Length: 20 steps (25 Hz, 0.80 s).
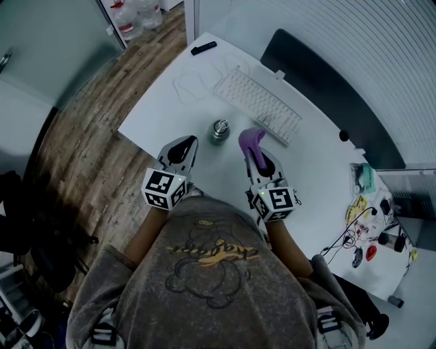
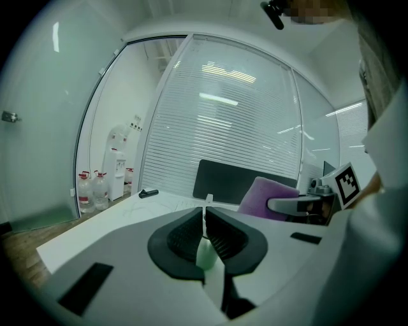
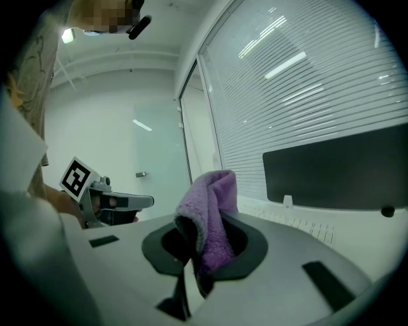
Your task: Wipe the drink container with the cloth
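The drink container, a small metal can (image 1: 219, 129), stands upright on the white table (image 1: 170, 102) just before the keyboard. My left gripper (image 1: 190, 144) is near the can's left side, a short way from it, with its jaws shut and nothing between them (image 2: 204, 218). The can does not show in either gripper view. My right gripper (image 1: 254, 154) is to the right of the can, shut on a folded purple cloth (image 1: 251, 138) that sticks up out of the jaws (image 3: 205, 240). In the right gripper view the cloth (image 3: 211, 210) hides the fingertips.
A white keyboard (image 1: 259, 105) lies behind the can, with a dark panel (image 1: 327, 88) beyond it. A black marker (image 1: 203, 48) lies at the far table edge. Cables and small items (image 1: 364, 232) crowd the right end. Water bottles (image 1: 133, 17) stand on the wooden floor.
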Available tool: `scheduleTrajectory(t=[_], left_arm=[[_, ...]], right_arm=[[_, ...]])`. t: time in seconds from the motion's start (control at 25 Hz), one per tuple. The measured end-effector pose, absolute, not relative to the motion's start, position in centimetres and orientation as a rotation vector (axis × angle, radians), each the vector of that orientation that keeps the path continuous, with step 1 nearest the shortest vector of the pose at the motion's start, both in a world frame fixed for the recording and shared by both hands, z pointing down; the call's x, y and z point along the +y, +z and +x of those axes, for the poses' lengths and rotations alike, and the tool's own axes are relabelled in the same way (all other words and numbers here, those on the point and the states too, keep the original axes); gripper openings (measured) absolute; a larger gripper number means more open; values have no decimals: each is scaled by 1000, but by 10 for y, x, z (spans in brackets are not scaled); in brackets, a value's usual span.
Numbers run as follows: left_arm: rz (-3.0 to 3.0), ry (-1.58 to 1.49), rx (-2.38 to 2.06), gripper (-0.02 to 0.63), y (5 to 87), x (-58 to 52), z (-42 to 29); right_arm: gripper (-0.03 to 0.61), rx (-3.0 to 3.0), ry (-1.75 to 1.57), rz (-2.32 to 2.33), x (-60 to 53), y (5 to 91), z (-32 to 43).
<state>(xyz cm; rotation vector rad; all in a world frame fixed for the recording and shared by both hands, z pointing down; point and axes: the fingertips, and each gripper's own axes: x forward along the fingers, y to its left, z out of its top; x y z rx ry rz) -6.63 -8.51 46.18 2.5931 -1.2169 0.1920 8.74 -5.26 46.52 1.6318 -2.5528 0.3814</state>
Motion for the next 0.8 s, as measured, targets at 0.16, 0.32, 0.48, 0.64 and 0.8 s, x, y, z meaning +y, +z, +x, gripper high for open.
scheduleTrajectory(t=[0.16,0.32,0.48,0.64,0.8], left_arm=[[2590,194,-1218,31,463,-84,-66],[2589,193,-1219,31,462,-84,-66],[2588,190,-1220,31,462,-85,-66],[2584,185,-1222,31,463,-85,-68],[2583,181,-1225,31,462,-85,-70]], right_arm=[[49,-2550,384,1638,-52,466,89],[49,-2544,380,1632,-52,466,89],[49,-2544,381,1629,-52,467,88],[49,-2541,376,1630,-52,467,88],[49,-2533,378,1634,-53,468,89]])
